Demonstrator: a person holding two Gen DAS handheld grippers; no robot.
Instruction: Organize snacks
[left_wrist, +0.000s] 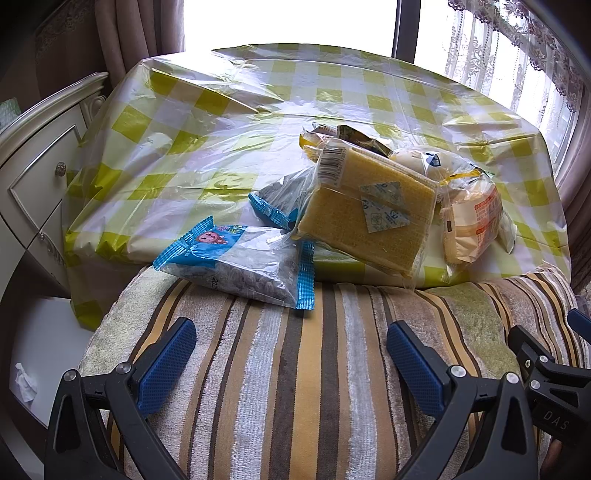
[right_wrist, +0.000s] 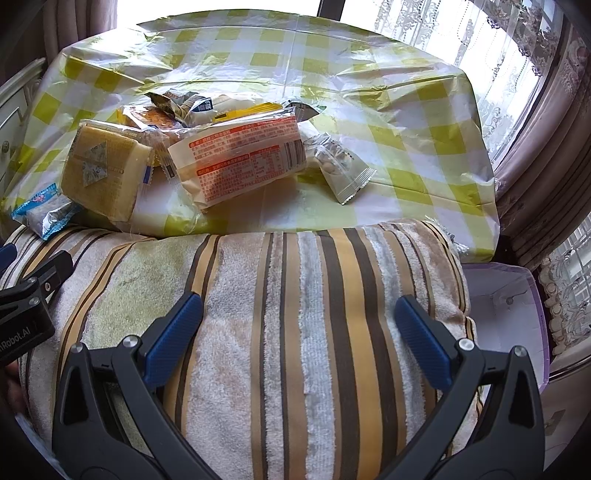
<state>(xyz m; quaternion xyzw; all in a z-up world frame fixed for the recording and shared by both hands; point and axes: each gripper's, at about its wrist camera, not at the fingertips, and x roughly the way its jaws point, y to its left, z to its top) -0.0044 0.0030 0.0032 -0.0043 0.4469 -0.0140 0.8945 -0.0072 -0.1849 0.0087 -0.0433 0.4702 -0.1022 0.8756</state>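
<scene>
Both the left gripper (left_wrist: 291, 345) and right gripper (right_wrist: 299, 321) hover with fingers apart over the striped towel (right_wrist: 314, 295), empty, probably poised toward the snack pile (left_wrist: 369, 206) beyond it.

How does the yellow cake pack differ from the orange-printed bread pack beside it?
The yellow cake pack is square, clear-wrapped and propped tilted; the orange-printed bread pack is longer, covered in orange text and lies lower. The cake pack shows loose white sachets; the bread pack shows none. Both sit unopened in the pile.
</scene>
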